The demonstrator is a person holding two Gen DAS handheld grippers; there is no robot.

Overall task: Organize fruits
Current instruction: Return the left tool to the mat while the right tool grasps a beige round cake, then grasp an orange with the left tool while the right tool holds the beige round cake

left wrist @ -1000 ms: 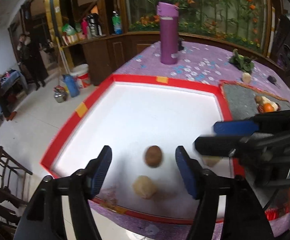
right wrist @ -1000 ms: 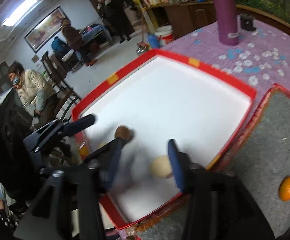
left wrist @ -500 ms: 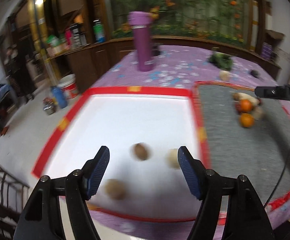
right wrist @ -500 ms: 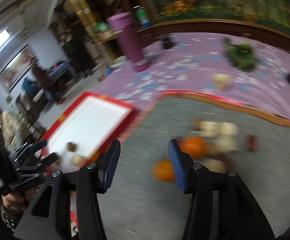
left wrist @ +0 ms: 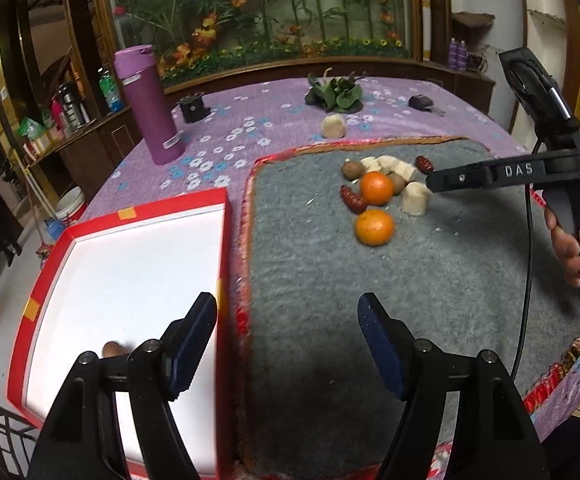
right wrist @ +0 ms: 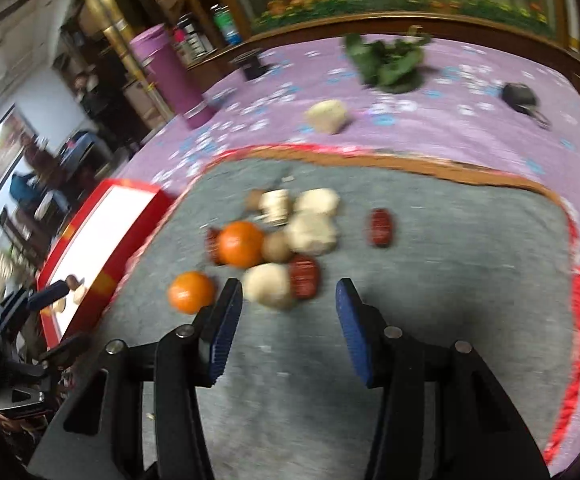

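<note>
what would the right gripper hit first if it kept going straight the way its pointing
Most likely the pale cream round fruit piece and the dark red date touching it, lying on the grey felt mat just ahead of the open right gripper. Blur makes depth uncertain.

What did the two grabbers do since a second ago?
Both swung away from the white tray toward the grey mat. The right gripper dropped a pale piece in the tray and now hovers open by the fruit pile, near a pale chunk and an orange. The left gripper is open and empty, as before. The purple flask stayed put.
</note>
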